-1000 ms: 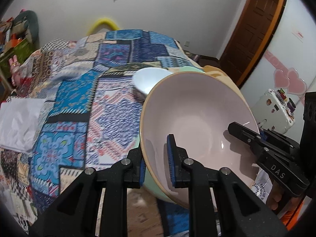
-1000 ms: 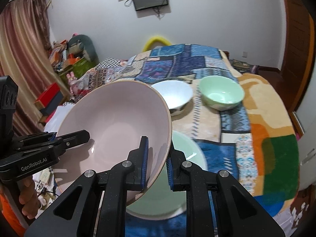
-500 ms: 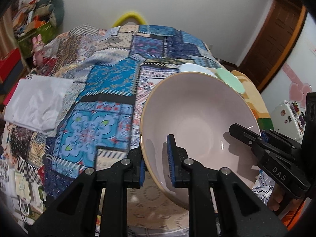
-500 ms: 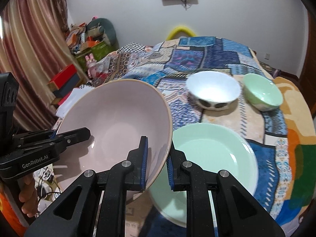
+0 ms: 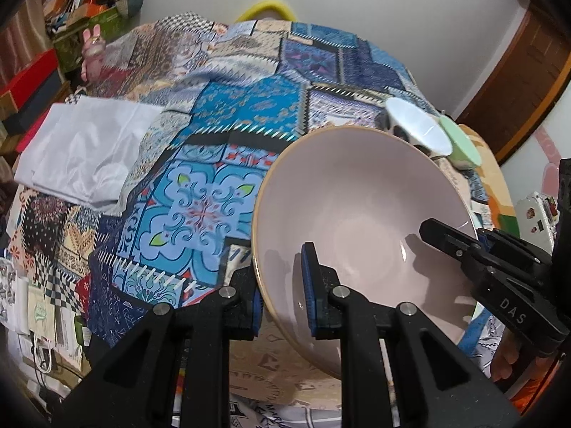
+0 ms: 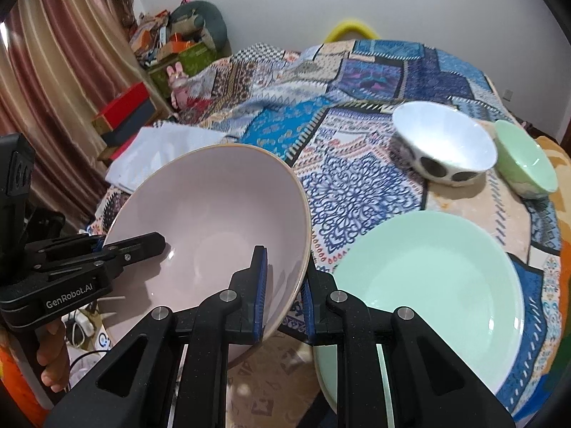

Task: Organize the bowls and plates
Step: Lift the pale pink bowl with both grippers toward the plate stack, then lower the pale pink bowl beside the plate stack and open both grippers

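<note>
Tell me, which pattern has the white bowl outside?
Dark round spots on the white bowl, clearest in the right wrist view.

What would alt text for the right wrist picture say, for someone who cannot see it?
Two black grippers, right gripper and left gripper, clamp opposite rims of a tilted pink bowl above a patchwork-covered table. A pale green plate, white spotted bowl and small green bowl sit on it.

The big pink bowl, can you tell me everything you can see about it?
The pink bowl is wide, deep and empty, pale pink inside with a thin tan rim, and looks like glazed ceramic. It is tilted and held up above the patterned cloth, not resting on it. The left gripper pinches its rim on one side and the right gripper pinches the opposite side, one finger inside and one outside. Nothing else touches it.
</note>
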`<state>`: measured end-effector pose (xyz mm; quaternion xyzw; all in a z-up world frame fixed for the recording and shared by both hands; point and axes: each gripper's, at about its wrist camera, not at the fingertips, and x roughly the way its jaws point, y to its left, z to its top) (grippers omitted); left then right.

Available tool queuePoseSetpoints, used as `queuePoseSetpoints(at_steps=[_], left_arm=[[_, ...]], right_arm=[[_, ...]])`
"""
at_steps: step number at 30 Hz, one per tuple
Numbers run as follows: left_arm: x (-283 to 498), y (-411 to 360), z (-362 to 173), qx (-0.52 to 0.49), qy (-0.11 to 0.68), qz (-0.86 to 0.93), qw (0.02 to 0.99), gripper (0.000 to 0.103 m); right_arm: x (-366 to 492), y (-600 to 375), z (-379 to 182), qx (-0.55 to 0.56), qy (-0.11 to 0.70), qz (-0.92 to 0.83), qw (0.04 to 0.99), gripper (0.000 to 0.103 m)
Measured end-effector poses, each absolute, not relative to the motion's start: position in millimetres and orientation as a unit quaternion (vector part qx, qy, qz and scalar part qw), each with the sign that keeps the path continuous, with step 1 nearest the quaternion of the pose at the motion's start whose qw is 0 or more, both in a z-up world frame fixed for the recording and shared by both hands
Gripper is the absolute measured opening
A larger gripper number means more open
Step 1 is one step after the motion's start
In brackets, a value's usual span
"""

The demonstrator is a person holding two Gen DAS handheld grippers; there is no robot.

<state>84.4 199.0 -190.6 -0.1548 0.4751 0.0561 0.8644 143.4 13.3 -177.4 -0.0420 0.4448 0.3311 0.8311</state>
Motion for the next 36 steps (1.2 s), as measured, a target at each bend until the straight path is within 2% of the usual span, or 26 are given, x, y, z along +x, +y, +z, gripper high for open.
queuePoseSetpoints(at_steps=[15,26,36], left_arm=[[94,221,-241,-0.168,0.517,0.074,0.836,0.018],[94,213,-241,-0.138,0.515,0.079,0.843,0.018],[85,210,-220,-0.127,0.500,0.097,0.851,0.019]], right_arm=[[151,38,-213,-0.070,0.482,0.337,0.805,0.016],[155,33,-214,-0.064,0.485,0.335,0.805,0.018],[152,4,-180,-0.049,0.449,0.321,0.832,0.018]])
